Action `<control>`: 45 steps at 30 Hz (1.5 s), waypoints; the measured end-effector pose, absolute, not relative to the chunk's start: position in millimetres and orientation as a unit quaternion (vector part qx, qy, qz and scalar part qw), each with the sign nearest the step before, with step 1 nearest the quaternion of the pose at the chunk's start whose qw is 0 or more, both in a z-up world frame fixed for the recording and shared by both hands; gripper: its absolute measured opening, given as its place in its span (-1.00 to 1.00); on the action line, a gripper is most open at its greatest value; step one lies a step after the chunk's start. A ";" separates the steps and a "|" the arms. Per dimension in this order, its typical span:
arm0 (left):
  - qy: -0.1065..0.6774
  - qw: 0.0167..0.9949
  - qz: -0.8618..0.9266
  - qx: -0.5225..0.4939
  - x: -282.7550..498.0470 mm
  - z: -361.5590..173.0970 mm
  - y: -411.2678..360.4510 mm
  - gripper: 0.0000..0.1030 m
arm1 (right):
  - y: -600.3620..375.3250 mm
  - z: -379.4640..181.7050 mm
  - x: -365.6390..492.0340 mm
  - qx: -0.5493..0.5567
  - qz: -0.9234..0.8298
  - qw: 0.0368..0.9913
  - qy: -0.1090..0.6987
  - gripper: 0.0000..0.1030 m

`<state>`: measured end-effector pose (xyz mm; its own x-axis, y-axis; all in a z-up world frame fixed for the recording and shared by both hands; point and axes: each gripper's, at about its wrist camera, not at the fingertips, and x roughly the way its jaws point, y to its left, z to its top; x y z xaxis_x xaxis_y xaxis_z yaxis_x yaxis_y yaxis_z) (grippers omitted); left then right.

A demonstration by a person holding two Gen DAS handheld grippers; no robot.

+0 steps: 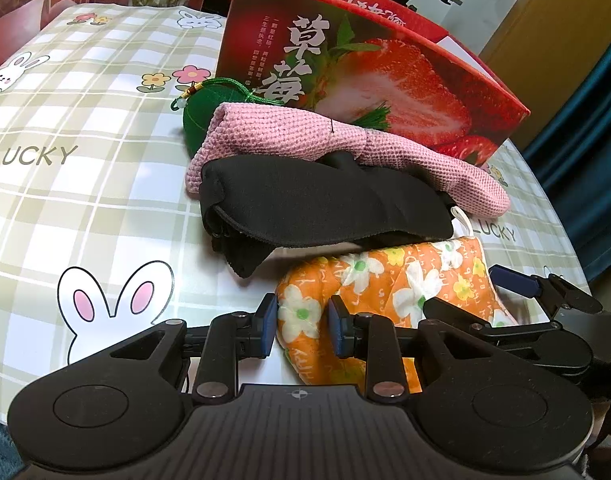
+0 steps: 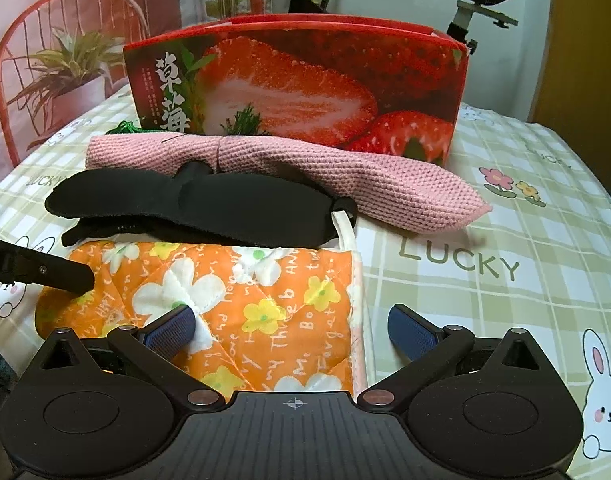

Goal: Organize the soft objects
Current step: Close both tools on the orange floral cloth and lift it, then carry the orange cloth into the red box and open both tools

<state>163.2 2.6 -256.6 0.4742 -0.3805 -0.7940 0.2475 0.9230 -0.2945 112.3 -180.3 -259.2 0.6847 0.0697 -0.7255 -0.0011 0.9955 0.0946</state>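
Unsorted on checked worktop (image 2: 505, 200) before strawberry-printed red carton (image 2: 305, 80): pink knitted cloth (image 2: 345, 168), black padded eye mask (image 2: 209, 204), orange floral quilted mitt (image 2: 265, 300); left gripper (image 1: 299, 330) jaws pinching mitt, right gripper (image 2: 291, 326) jaws released.

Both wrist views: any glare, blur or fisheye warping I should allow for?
Left wrist view: sharp; the checked rabbit-print tablecloth bows toward the edges, with a soft sheen at left; corners vignette black. Right wrist view: slightly softer; the red strawberry-print cardboard box shows mild gloss, its top edge curves, and the folds of the black fabric eye mask are lost in darkness.
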 end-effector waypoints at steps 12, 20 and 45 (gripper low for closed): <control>0.481 0.855 -0.182 -0.067 162.6 -255.9 2.0 -0.46 | -175.1 -250.8 105.0 0.046 0.061 0.905 0.419 0.81; 0.480 0.855 -0.185 -0.069 160.5 -253.1 3.2 -0.50 | -174.1 -243.0 103.6 0.064 0.092 0.901 0.419 0.05; 0.311 0.922 -0.229 -0.024 150.3 -145.5 0.5 -0.66 | -193.4 -150.2 111.7 0.021 0.163 0.932 0.323 -0.47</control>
